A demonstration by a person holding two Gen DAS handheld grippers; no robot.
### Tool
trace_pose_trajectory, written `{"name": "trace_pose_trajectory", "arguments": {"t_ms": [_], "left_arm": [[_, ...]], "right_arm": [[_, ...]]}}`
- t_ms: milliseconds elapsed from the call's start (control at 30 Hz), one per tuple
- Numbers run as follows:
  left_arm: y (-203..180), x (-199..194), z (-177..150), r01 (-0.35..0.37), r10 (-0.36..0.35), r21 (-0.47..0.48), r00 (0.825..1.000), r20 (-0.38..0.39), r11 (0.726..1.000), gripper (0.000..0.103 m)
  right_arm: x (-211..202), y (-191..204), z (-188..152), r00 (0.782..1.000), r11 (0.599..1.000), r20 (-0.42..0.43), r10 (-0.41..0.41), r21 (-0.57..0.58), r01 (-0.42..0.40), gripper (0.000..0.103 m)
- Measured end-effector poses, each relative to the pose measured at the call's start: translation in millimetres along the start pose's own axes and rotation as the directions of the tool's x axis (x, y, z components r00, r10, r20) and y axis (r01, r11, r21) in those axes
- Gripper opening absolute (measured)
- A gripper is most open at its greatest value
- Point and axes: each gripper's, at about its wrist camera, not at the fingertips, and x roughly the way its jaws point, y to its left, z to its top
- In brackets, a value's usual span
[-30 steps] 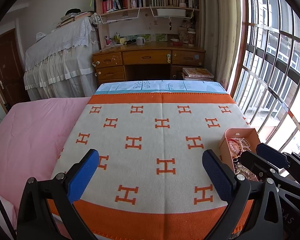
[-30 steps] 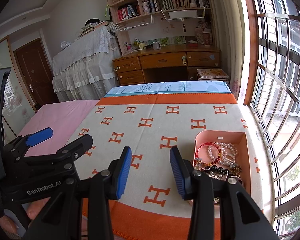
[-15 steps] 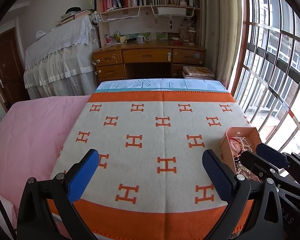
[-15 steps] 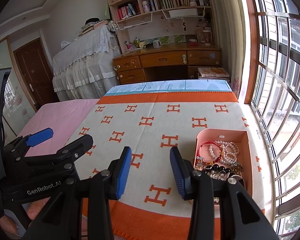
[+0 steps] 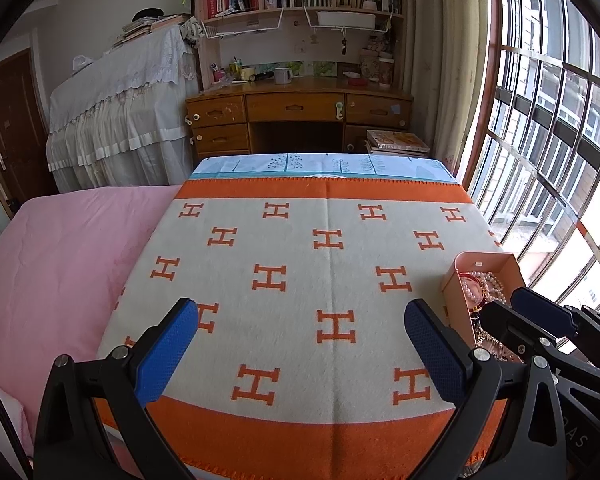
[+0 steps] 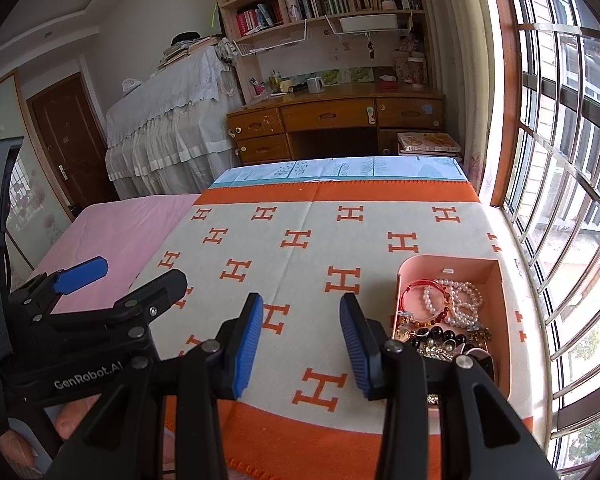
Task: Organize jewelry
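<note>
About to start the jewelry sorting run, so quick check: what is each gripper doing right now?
Left gripper: open wide, holding nothing, over the blanket.
Right gripper: open, holding nothing, beside the pink jewelry box.

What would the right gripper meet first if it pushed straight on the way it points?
Probably the cream and orange H-patterned blanket: the open right gripper aims at bare cloth, with the pink jewelry box off to its right. Depth is uncertain.

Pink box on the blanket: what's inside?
The pink box holds a red bangle, white pearl bracelets, dark beads and a tangle of gold-toned pieces. Its near end is covered by the right hand-held gripper, so anything there is unseen.
</note>
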Motion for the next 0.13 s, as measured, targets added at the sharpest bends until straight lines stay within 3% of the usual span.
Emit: {"name": "trace_pose_trajectory", "arguments": {"t_ms": [133], "left_arm": [[2.1,-0.3,-1.0,0.003,-0.003,-0.003,1.000,-0.005,1.000,0.102]], "right_arm": [[0.2,4.4,-2.2,1.000,1.000,-0.002,0.001,-0.002,-0.001,0.041]]}}
